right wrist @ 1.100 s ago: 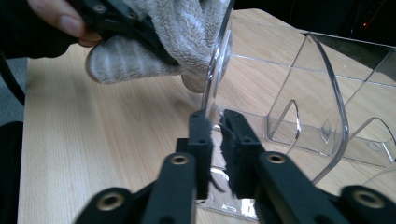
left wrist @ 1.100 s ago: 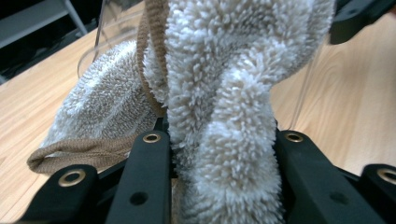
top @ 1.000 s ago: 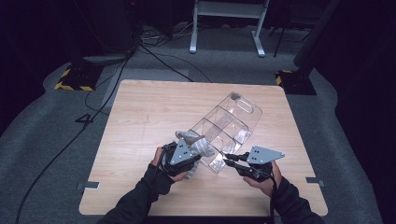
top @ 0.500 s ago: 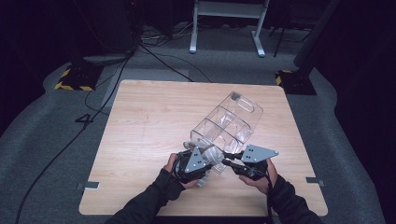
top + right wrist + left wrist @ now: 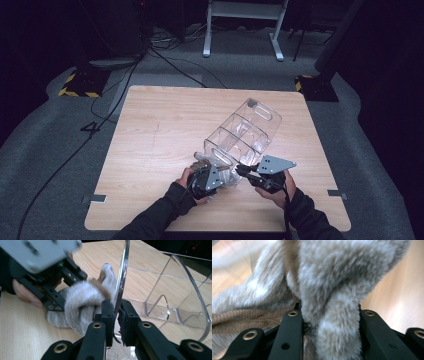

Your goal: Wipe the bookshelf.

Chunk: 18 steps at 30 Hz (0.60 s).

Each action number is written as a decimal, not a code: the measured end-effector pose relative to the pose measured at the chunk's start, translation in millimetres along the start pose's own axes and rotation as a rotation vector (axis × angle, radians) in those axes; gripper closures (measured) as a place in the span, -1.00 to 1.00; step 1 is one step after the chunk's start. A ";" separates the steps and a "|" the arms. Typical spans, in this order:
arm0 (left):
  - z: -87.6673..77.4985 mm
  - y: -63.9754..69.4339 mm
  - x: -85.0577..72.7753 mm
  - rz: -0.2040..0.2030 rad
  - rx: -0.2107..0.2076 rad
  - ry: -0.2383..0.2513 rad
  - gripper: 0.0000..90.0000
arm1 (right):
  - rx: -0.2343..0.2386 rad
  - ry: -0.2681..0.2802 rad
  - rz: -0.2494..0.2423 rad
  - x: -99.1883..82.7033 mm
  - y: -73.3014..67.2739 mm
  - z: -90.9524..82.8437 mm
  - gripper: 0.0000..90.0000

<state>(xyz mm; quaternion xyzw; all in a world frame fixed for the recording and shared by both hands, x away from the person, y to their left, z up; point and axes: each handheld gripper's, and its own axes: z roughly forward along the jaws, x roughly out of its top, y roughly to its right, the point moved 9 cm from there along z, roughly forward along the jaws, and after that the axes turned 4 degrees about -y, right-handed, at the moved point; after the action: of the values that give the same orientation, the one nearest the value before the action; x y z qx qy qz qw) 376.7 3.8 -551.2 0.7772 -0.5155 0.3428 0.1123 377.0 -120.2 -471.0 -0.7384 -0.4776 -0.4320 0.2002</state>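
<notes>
Two tongs work at the near edge of the wooden counter (image 5: 165,130), each held in a hand that comes in from six o'clock in the high view. The left tongs (image 5: 206,181) sit at about seven o'clock of the clear plastic organizer (image 5: 245,135), and the left gripper view shows their black jaws pinching a fold of a fluffy grey-and-tan sock (image 5: 329,297), the fabric bunched thick between them. The right tongs (image 5: 115,315) lie at about five o'clock of the organizer's near end; their jaws have just been closing, and in the right gripper view they stand pressed on the thin clear wall of the organizer's open mouth, the wall's edge rising straight up between the pads. The organizer lies on its side on the counter, its long body running from the hands up toward one o'clock, with inner dividers showing through the plastic and a handle cutout at its far end. In the right gripper view the sock hangs from the left tongs (image 5: 53,302) just at nine o'clock of the gripped wall, its toe touching or almost touching the plastic; whether any part of it is inside the mouth cannot be told. The sock's lower bulk rests on the counter beside the right jaws. Dark sleeves cover both forearms. Beyond the counter at twelve o'clock, cables (image 5: 165,60) trail over grey floor.
</notes>
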 end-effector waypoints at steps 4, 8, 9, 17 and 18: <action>-10.0 -22.9 -4.7 -0.054 0.048 0.008 0.52 | -0.006 0.009 -0.001 1.5 0.3 0.1 0.84; -25.0 -42.9 -2.2 -0.122 0.092 0.067 0.52 | -0.002 0.013 0.000 2.8 -1.0 2.4 0.84; -29.2 -47.5 -1.0 -0.134 0.104 0.081 0.52 | 0.003 0.016 0.005 2.9 -1.2 3.0 0.84; -67.7 -82.1 20.7 -0.247 0.172 0.243 0.52 | 0.013 0.019 0.004 4.8 -3.9 6.3 0.84; -71.9 -81.3 25.4 -0.244 0.179 0.264 0.52 | 0.016 0.019 0.008 4.7 -3.7 6.3 0.84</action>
<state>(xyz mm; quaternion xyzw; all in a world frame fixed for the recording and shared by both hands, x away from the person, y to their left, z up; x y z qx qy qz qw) 424.1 59.4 -467.0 0.7891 -0.3659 0.4701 0.1501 377.3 -111.5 -471.1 -0.7346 -0.4759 -0.4344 0.2123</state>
